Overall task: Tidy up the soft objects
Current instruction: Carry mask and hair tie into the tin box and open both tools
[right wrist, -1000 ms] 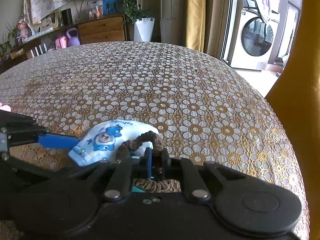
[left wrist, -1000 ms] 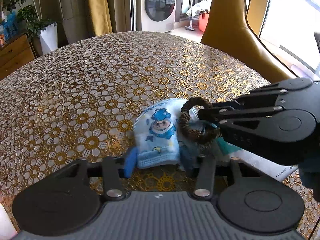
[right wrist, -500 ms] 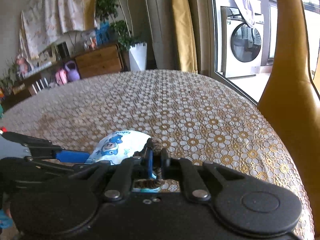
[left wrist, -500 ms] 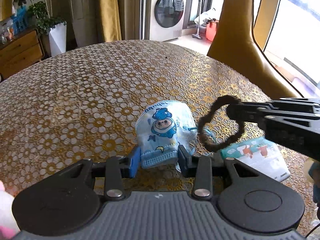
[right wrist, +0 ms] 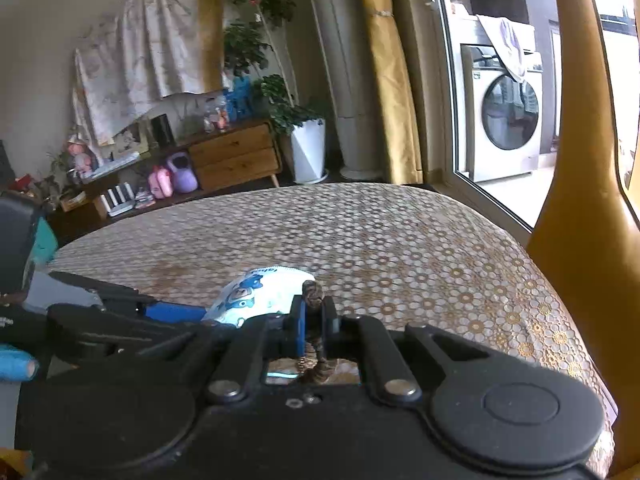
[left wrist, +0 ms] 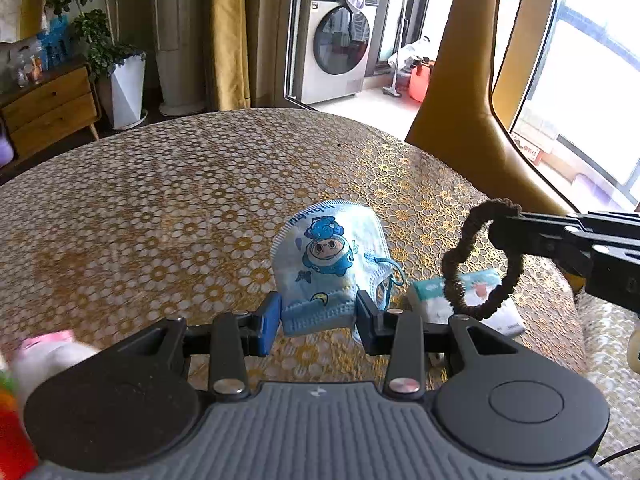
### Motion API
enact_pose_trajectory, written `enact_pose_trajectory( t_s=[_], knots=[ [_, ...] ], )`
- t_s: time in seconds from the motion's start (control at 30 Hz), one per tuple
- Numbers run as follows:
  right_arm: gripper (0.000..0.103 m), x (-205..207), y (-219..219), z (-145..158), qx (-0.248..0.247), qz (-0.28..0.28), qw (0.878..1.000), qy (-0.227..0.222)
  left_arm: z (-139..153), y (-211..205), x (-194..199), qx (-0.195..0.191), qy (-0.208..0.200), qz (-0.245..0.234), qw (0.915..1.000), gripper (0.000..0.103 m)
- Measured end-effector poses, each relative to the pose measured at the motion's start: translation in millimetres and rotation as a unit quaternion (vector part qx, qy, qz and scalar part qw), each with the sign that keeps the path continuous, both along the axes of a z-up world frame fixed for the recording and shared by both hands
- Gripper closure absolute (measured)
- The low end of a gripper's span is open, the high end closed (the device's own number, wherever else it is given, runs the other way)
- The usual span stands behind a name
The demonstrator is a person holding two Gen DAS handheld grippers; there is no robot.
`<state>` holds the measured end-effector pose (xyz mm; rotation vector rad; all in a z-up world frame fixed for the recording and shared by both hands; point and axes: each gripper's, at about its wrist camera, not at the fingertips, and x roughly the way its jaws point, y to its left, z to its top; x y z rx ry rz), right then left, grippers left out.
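My left gripper (left wrist: 316,314) is shut on the near edge of a child's face mask (left wrist: 326,256), pale blue with a cartoon print, and holds it up off the table. The mask also shows in the right wrist view (right wrist: 256,294). My right gripper (right wrist: 314,314) is shut on a brown braided hair tie (right wrist: 314,292). In the left wrist view the hair tie (left wrist: 452,268) hangs as a loop from the right gripper (left wrist: 500,222), above the table and right of the mask.
A tissue packet (left wrist: 432,298) lies on the gold floral tablecloth (left wrist: 180,208) under the hair tie. A pink and white soft thing (left wrist: 48,350) is at the near left. A yellow chair (left wrist: 460,120) stands at the right edge.
Both grippers have risen from the table. The right gripper lifted the hair tie up and to the right, away from the mask. The left gripper closed on the mask and raised it.
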<state>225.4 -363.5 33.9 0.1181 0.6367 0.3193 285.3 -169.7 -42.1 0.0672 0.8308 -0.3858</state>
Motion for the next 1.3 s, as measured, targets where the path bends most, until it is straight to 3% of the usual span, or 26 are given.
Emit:
enact_pose_trajectory(
  t_s=[0.4, 0.73, 1.3],
  knots=[
    [0.096, -48.9, 56.9, 49.1, -0.009, 0.049, 0.999, -0.014, 48.9, 68.2, -53.0, -0.008, -0.006, 0.019, 0.9998, 0.064],
    [0.096, -74.2, 121.3, 81.4, -0.019, 0.109, 0.993, -0.033, 73.5, 141.0, -85.6, -0.025, -0.010, 0.051, 0.9983, 0.064],
    [0.096, -79.8, 245.4, 94.0, -0.025, 0.208, 0.977, -0.028, 87.4, 265.2, -116.2, -0.026, -0.020, 0.118, 0.9925, 0.064]
  ],
)
